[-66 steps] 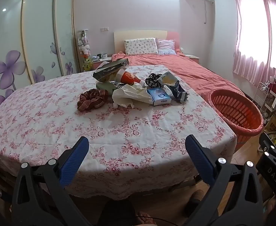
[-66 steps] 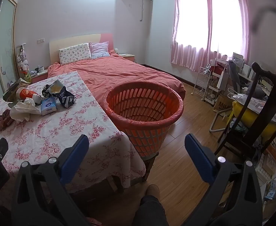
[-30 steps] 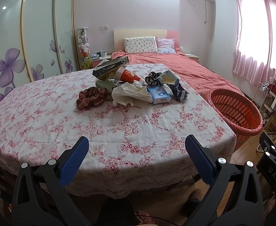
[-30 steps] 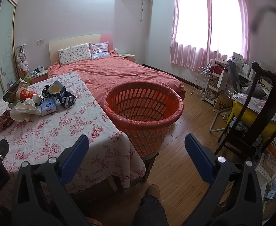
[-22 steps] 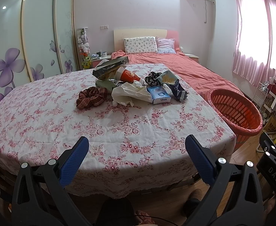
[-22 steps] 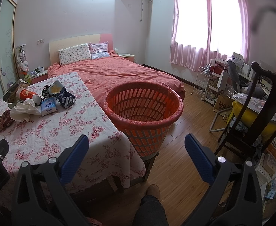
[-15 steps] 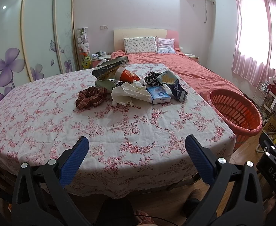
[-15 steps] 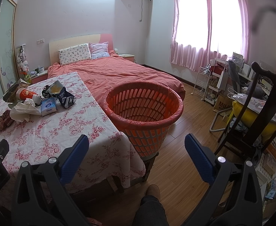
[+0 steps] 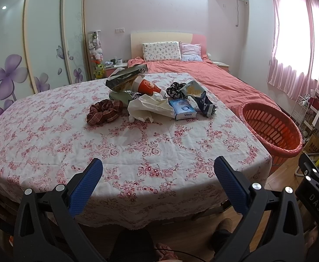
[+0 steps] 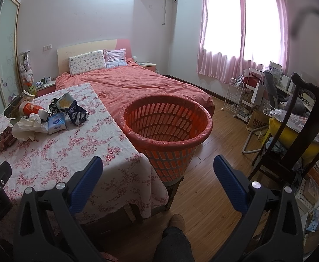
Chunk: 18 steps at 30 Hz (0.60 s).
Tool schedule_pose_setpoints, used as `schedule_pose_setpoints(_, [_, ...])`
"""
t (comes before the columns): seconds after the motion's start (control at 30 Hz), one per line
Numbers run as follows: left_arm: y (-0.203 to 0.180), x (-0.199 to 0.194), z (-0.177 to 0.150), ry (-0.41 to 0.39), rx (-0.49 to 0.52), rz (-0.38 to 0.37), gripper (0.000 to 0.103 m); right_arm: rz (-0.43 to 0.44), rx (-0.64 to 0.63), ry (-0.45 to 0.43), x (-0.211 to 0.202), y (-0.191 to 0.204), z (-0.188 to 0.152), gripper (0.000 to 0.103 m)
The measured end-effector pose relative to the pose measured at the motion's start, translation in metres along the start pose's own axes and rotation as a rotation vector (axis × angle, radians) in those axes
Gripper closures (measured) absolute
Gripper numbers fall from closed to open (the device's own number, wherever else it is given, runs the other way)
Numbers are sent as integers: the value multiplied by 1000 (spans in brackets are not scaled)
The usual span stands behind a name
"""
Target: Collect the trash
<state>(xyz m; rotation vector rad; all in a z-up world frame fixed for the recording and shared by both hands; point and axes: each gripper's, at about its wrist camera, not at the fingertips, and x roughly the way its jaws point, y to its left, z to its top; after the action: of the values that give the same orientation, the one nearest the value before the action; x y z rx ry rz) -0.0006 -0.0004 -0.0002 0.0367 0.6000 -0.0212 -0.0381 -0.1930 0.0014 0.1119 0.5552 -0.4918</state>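
the tabletop point(image 9: 50, 135) wears a white cloth printed with pink-red roses; on it lie a dark red plaid scrunchie point(image 9: 103, 114), a crumpled cream-white paper bag point(image 9: 147, 108), a light blue and white tissue pack point(image 9: 183, 109), an orange paper cup point(image 9: 145, 86) with a white pattern, a dark navy snack bag point(image 9: 204, 101) and a shiny olive-gold foil bag point(image 9: 124, 79). the basket point(image 10: 170, 139) is orange-red with a slotted wall; the bed point(image 10: 137, 87) is salmon pink; the curtains point(image 10: 242, 32) are pale pink; both grippers have blue pads point(image 9: 86, 187) on black frames.
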Motion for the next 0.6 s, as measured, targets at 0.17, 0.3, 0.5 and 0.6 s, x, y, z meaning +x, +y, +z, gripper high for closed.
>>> schedule_pose_setpoints(0.17, [-2,1,-2,0,0,0,2,0,-1,0,0,0,0,4])
schedule_pose_setpoints(0.3, [-2,1,-1,1,-1,-1,2,0,-1,0,0,1,0,4])
schedule_pose_setpoints(0.5, [-2,1,-1,2,-2,-1,2,-1,-1,0,0,1,0,4])
schedule_pose_setpoints(0.6, [-4,3,-2,2,-2,-1,2,0,-2,1,0,1,0,4])
